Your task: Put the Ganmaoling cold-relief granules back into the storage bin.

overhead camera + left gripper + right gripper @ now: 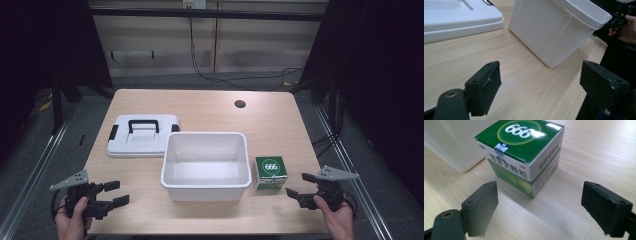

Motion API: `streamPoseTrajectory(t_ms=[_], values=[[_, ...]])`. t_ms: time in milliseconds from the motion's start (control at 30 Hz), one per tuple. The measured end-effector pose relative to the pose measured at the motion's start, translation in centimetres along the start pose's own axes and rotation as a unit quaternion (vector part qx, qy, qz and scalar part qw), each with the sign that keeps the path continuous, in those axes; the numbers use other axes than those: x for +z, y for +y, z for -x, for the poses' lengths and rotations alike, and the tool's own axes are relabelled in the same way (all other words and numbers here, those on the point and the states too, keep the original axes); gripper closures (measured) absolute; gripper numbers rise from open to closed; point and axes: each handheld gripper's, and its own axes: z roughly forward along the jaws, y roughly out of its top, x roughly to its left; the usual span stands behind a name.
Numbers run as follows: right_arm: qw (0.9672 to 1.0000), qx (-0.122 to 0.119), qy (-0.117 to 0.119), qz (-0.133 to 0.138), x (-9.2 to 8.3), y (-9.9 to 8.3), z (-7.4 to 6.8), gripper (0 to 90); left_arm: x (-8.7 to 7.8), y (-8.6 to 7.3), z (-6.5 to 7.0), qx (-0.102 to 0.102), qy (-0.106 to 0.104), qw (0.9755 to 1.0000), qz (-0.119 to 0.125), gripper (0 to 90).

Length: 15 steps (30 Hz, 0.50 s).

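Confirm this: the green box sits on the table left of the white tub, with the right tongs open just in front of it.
Wrong side. The green box sits right of the white tub, as the high view shows. The right tongs are indeed open just in front of it.

The left gripper (116,193) sits low in the left hand (72,215), jaws spread wide with nothing between them. The right gripper (300,187) is held likewise in the right hand (336,212), jaws wide apart and empty, pointing inward toward the left gripper.
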Motion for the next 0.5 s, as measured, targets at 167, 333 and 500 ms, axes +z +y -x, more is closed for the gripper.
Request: streamPoseTrajectory(t_ms=[167, 333, 500], values=[[0.9994, 0.007, 0.029, -0.018, 0.22, 0.11, 0.13, 13.9, 0.04, 0.0, -0.02, -0.002, 0.0, 1.0, 0.0, 17.1], [0.998, 0.028, 0.055, -0.015, 0.01, 0.06, 0.27, 18.4, 0.09, 0.0, -0.07, -0.003, 0.007, 1.0, -0.004, 17.2], [0.9978, 0.032, 0.056, -0.016, 0.0, 0.21, 0.14, 16.6, 0.03, -0.01, -0.02, -0.003, 0.005, 1.0, -0.001, 17.2]])
